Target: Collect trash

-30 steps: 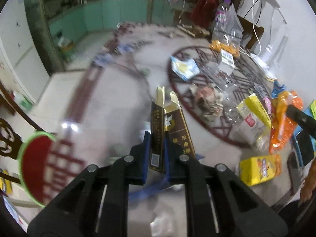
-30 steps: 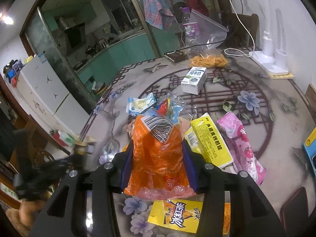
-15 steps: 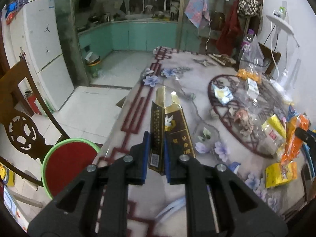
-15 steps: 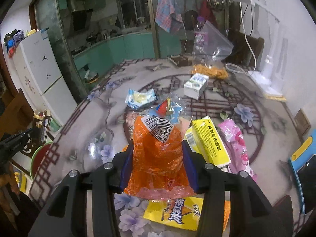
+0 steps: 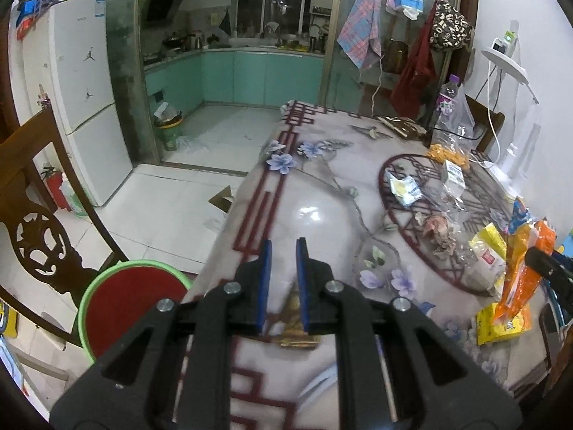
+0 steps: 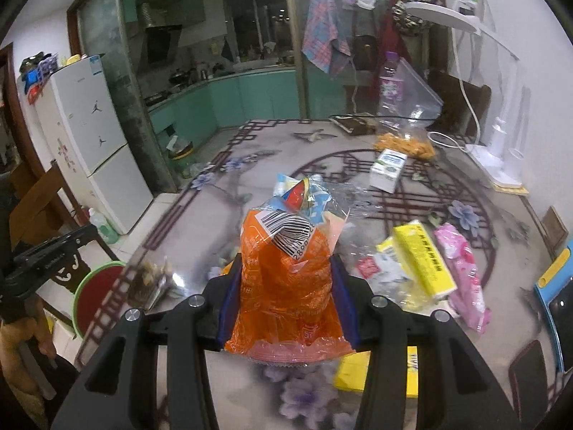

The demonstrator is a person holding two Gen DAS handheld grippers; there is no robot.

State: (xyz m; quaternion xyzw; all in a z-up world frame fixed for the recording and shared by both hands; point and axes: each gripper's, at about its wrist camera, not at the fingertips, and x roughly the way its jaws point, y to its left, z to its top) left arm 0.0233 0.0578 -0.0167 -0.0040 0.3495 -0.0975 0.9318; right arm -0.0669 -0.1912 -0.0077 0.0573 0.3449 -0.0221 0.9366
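A glossy counter printed with blue flowers and dark red fretwork fills a dim dining room that opens onto a kitchen with teal cabinets. A white fridge stands at the left, with a carved wooden chair and a red tub with a green rim on the tiled floor just beside the counter's edge. A white desk lamp, a plastic bottle and a small milk carton stand toward the far side; a yellow packet and a pink packet lie among clear wrappers nearer the middle.

The left gripper tilts down over the counter near that edge, its blue-padded jaws parted by a narrow gap with nothing between them. Below it sits a gold box, blurred and partly hidden by the fingers; whether it rests on the counter cannot be told. In the right wrist view a hand holds that gripper's handle at the far left.

The right gripper also points downward, clamped on an orange snack bag with a barcode at its top, lifted above the litter
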